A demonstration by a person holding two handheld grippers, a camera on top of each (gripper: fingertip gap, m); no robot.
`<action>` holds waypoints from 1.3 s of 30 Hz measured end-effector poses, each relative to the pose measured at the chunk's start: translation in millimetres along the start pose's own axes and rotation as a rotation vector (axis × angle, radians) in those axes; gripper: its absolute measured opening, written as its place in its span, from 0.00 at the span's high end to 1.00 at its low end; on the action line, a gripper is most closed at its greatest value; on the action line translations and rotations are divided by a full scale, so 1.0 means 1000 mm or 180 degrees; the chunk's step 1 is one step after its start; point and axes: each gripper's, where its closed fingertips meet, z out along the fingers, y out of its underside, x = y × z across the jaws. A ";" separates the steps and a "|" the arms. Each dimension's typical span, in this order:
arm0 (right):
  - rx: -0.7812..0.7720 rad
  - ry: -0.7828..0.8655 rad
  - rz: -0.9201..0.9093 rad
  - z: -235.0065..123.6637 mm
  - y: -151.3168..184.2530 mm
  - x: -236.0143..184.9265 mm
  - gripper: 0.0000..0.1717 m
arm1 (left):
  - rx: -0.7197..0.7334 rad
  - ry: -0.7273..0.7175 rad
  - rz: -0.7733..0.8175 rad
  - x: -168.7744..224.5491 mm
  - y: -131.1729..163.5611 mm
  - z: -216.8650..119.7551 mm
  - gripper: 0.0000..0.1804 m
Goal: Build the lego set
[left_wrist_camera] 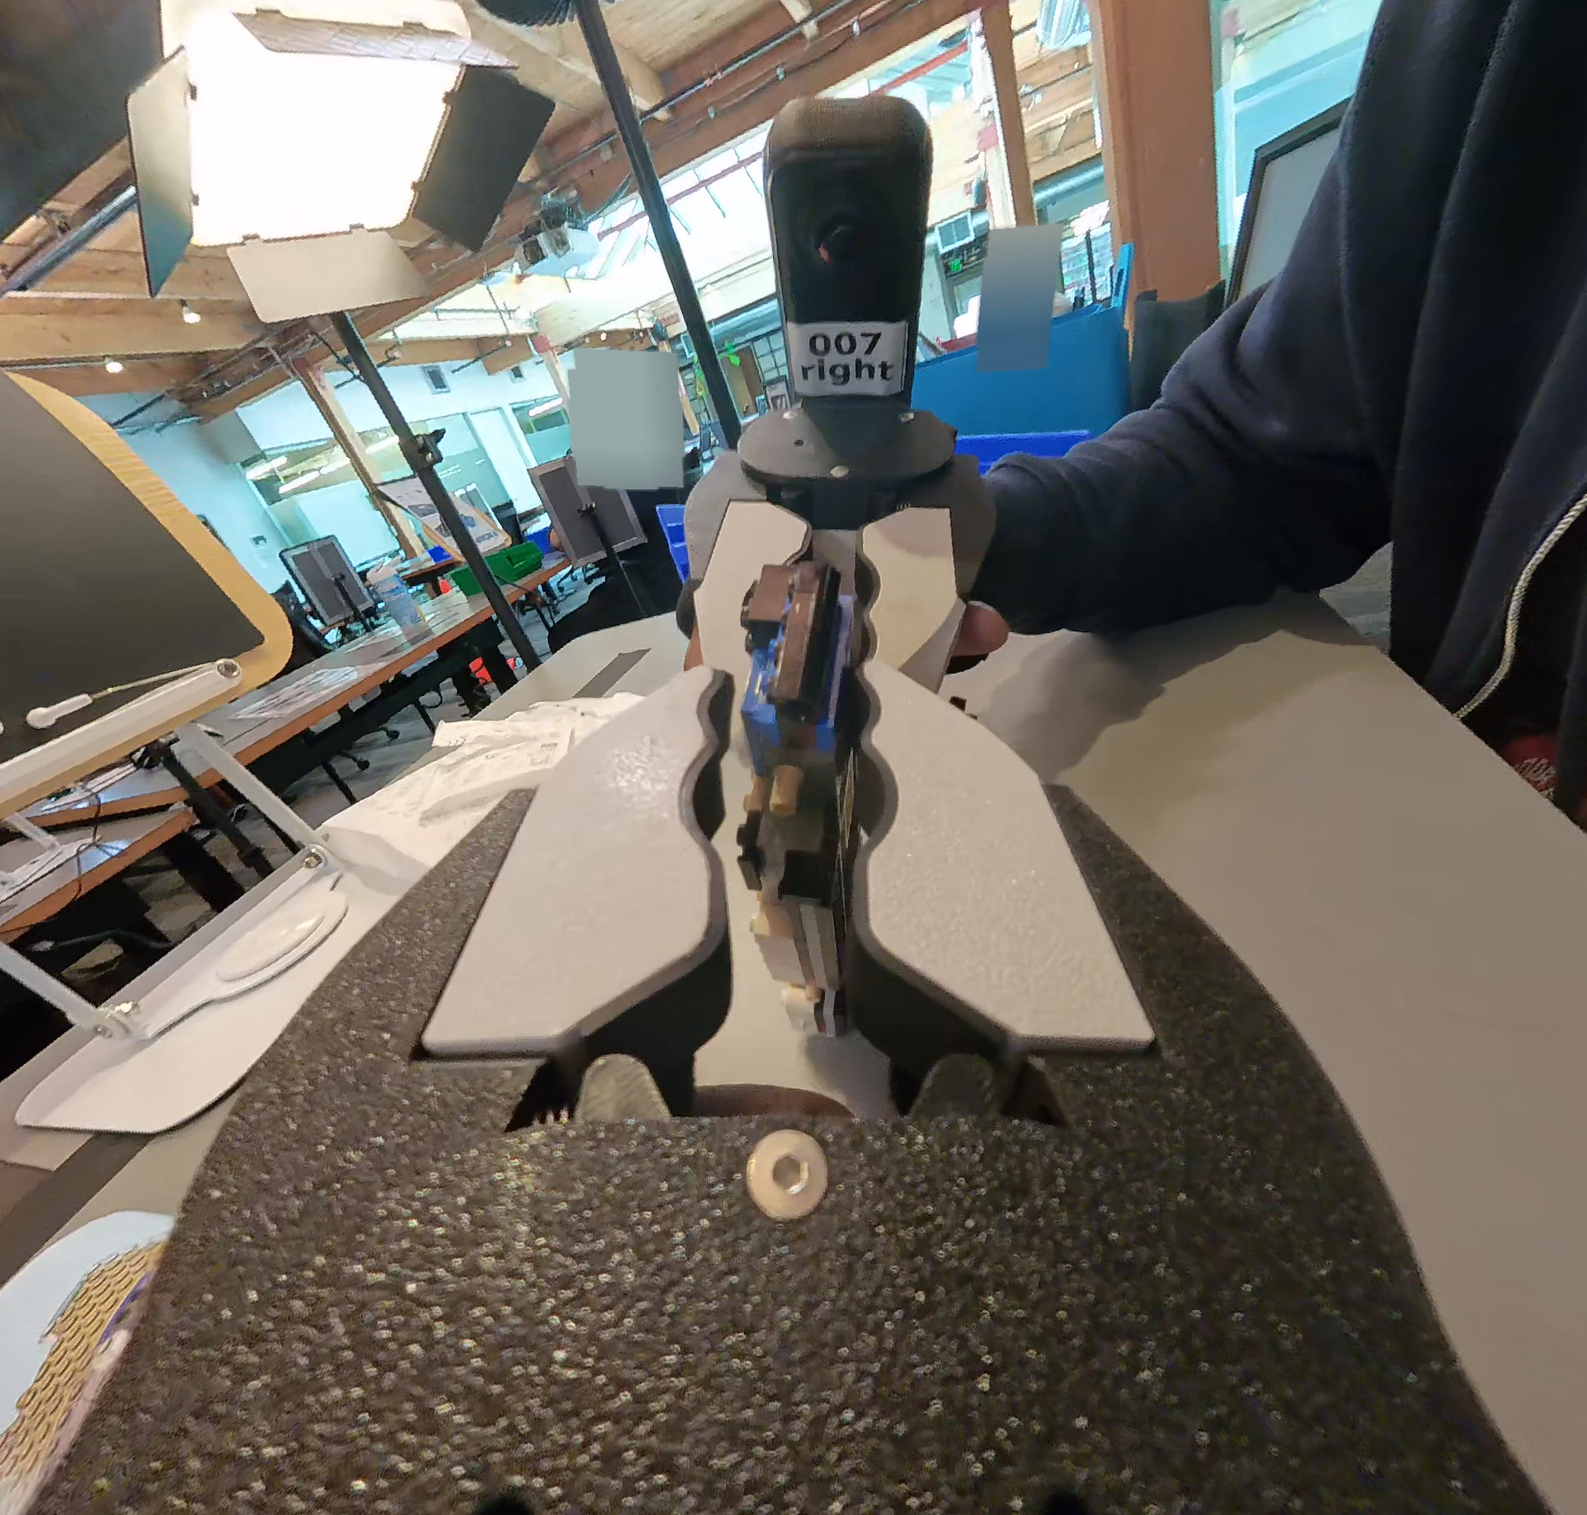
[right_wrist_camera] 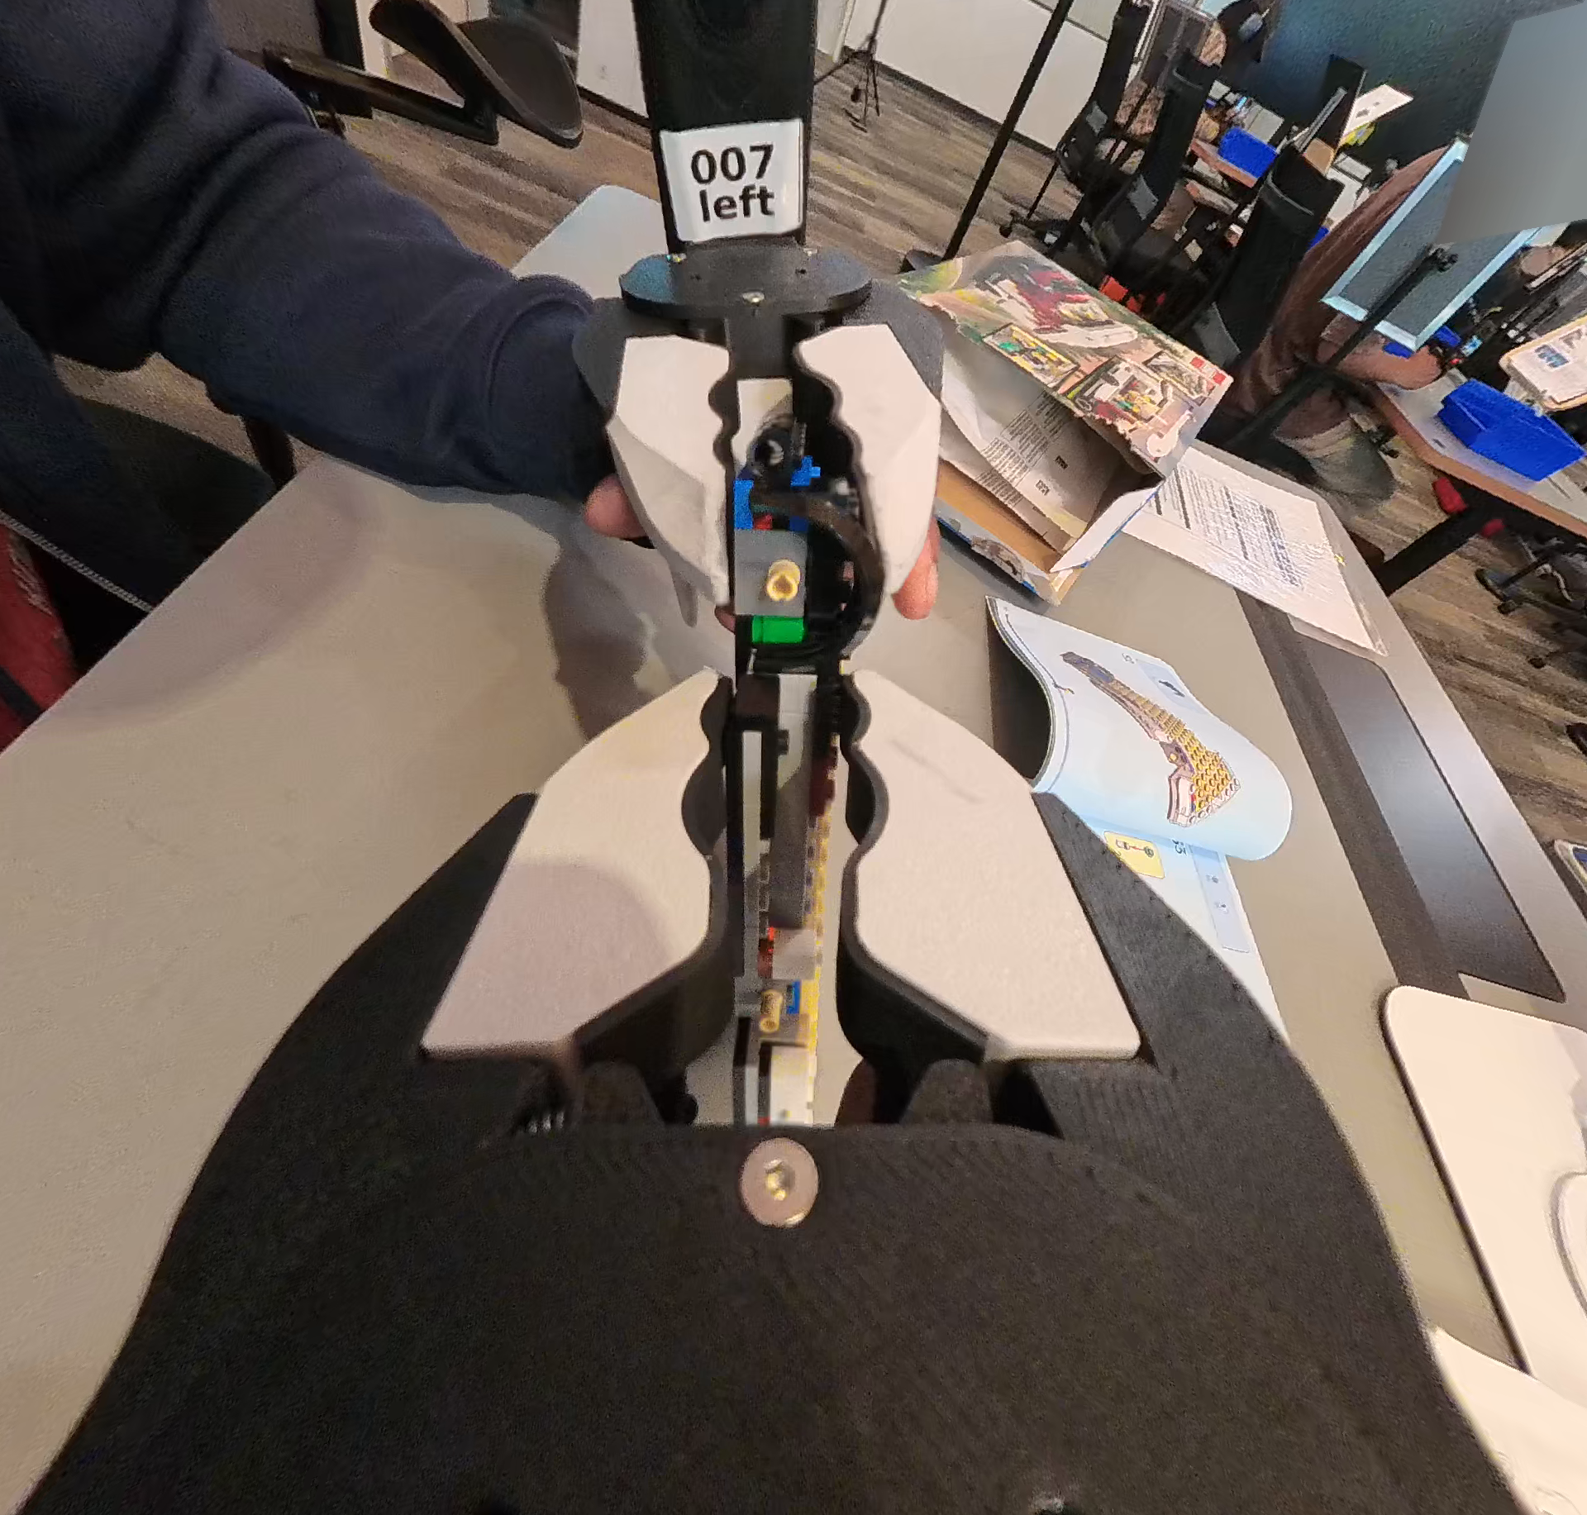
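Brick model [right_wrist_camera: 777, 787] spans between both claws, above grey table [right_wrist_camera: 258, 658]. Left gripper [left_wrist_camera: 794, 701] clenched on one end, right gripper [right_wrist_camera: 786, 684] on other. Likely light, rigid, fragile at joints; grip solid sections, not protruding pins.

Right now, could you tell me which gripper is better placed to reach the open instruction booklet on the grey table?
Probably the right gripper: the curled, blue-paged instruction booklet lies just beside its fingers. Both grippers, though, clamp the long multicoloured brick assembly.
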 end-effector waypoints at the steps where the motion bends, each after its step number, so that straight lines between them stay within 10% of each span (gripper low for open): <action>1: 0.0013 0.0002 0.0003 0.000 0.000 0.000 0.87 | -0.0050 -0.0004 -0.0001 -0.001 0.003 0.000 0.85; 39: 0.0358 0.0183 -0.1112 -0.018 -0.024 -0.023 0.81 | -0.0554 -0.0087 0.1595 0.024 0.007 0.007 0.88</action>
